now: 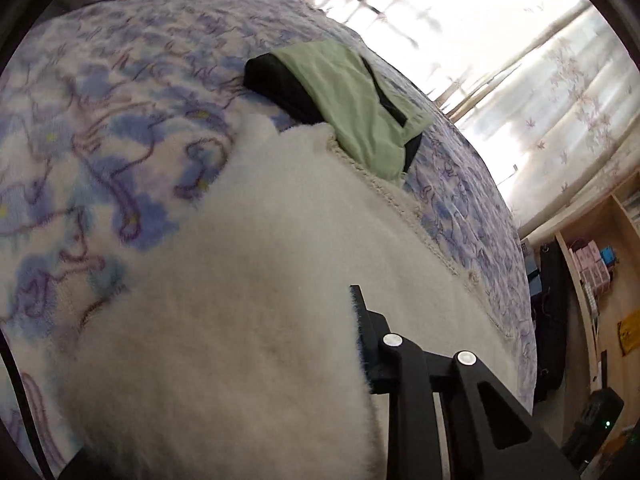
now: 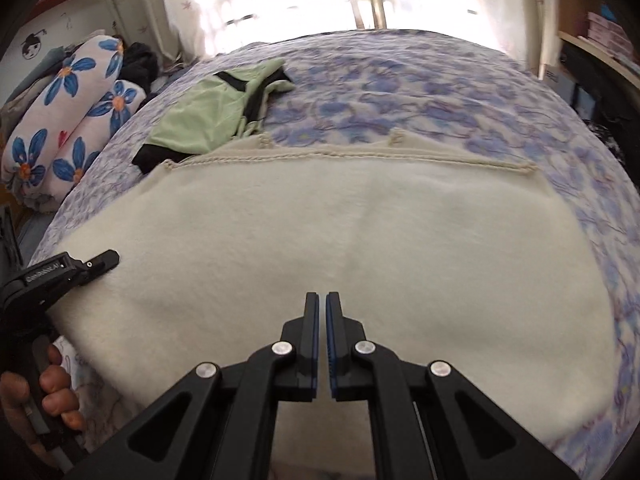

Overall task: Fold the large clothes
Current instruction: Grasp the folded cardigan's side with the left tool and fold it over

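Cream fleece garment (image 2: 320, 224) lies spread flat on the bed (image 2: 440, 92). Left gripper (image 2: 102, 260) jaws pinch its left edge; right gripper (image 2: 322, 300) jaws pressed together, empty. Next, likely: grip the right edge, fold across.

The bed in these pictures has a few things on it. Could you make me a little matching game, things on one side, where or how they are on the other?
Things
1. cream garment
2. green garment
3. flowered pillows
4. right gripper

Places or states
A. stacked at the bed's left edge
B. shut, holding nothing
C. spread flat across the bedspread
D. lying beyond the cream one's knitted hem

Pairs: 1-C, 2-D, 3-A, 4-B
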Demonstrator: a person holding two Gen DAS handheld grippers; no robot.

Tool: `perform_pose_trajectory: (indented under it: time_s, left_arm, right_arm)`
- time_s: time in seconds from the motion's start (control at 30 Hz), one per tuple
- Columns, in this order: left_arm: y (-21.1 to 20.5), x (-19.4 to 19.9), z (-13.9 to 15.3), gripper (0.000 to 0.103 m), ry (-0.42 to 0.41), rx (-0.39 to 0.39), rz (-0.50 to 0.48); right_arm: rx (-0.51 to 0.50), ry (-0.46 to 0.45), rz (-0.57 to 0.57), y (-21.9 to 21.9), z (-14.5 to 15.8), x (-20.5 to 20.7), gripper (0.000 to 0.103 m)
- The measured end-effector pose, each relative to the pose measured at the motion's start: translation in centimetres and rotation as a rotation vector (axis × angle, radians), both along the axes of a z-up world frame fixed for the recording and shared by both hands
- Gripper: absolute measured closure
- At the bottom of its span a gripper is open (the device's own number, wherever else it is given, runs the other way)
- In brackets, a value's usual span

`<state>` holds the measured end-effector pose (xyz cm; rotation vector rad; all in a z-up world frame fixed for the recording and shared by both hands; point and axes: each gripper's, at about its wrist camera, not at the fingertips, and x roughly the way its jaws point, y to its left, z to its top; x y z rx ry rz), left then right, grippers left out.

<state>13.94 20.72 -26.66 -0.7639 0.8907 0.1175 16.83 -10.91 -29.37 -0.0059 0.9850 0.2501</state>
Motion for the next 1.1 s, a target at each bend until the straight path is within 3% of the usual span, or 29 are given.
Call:
perform_pose_trajectory:
  time_s: [0.1, 0.3, 0.47, 0.6, 0.73, 0.83, 0.93, 1.1]
  left_arm:
    - [-2.1, 0.7, 4.3, 0.083, -0.08, 0.084, -0.093]
    - [-9.7, 1.6, 11.0, 0.084, -0.225, 0.223, -0.319]
    - [-16.3, 2.2, 13.5, 0.084, -0.29, 0.203, -0.483]
    - [-22.1, 3.6, 12.8, 0.084, -0.292, 0.15, -0.61]
    - [-29.9, 4.5, 9.3, 0.084, -0.25, 0.104, -0.75]
    - [-35.6, 3.9, 5.2, 0.084, -0.175, 0.161, -0.844]
    - [-38.3, 3.0, 2.9, 0.084, -0.145, 0.229, -0.891]
    - [-38.3, 3.0, 4.7, 0.083, -0.195, 0.226, -0.875]
  right_arm:
    - [0.023, 0.101, 0.09, 1.2, -2.4, 0.7, 0.099]
    - [0.198, 0.185, 0.087, -1.2, -3.1, 1.8, 0.099]
    - [0.323, 0.208, 0.06, -4.9, -1.0, 0.3, 0.1]
    - [0.303, 0.134, -0.164, -12.9, 1.6, -3.2, 0.1]
    - [0.202, 0.116, -0.349, -20.5, 2.7, -6.8, 0.1]
    - [0.117, 0.145, -0.453, -24.7, 2.6, -9.4, 0.099]
    - [0.089, 0.159, -0.523, -26.9, 2.7, -11.6, 0.099]
    - [0.095, 0.16, -0.557, -27.2, 2.5, -13.0, 0.099]
